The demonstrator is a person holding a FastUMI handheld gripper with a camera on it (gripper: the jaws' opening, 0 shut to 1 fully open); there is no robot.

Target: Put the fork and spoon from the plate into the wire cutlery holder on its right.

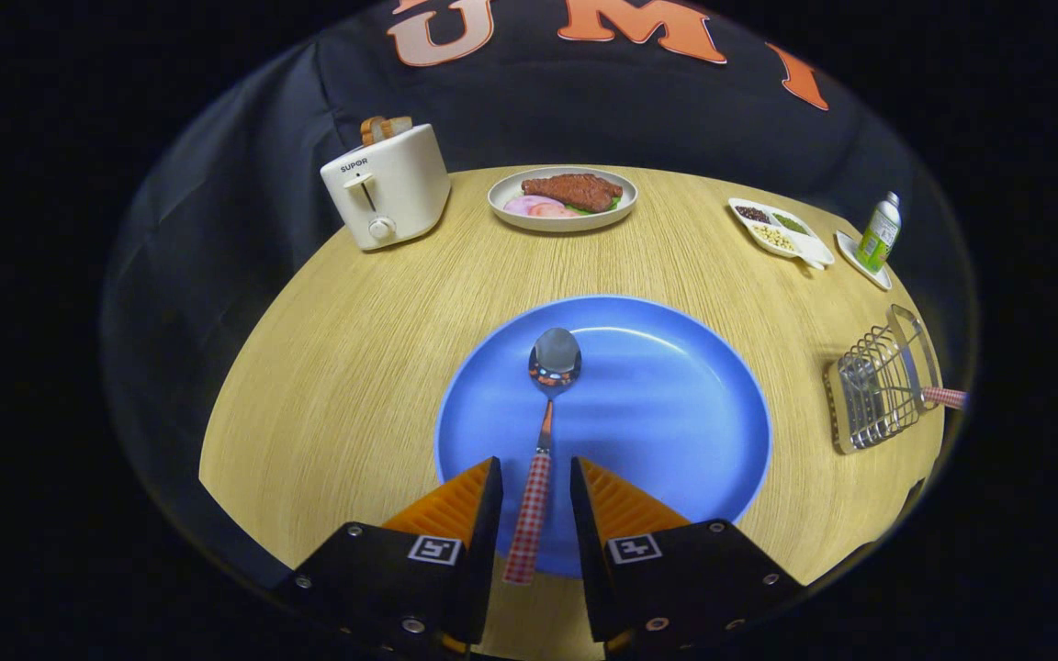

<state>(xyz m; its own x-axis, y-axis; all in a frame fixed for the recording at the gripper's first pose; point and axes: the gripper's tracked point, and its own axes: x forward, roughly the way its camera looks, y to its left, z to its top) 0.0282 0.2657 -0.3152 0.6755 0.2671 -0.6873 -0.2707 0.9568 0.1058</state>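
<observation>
Red-checked spoon [543, 431] handle lies between the spread gripper [535, 477] fingers, untouched.

The spoon [543, 431] lies on the plate [676, 413], handle between the gripper [534, 482] fingers; the wire cutlery holder [878, 381] stands right; a toaster [387, 184] far left.

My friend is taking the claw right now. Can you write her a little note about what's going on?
Claw: open, a finger on each side of the spoon handle, not squeezing it.
Spoon: on the blue plate, bowl pointing away from the claw.
Holder: right of the plate; a checked handle, likely the fork, sticks out of it.
Done: fork, it seems.
Left: grip the spoon, lift it, put it in the holder.
</observation>
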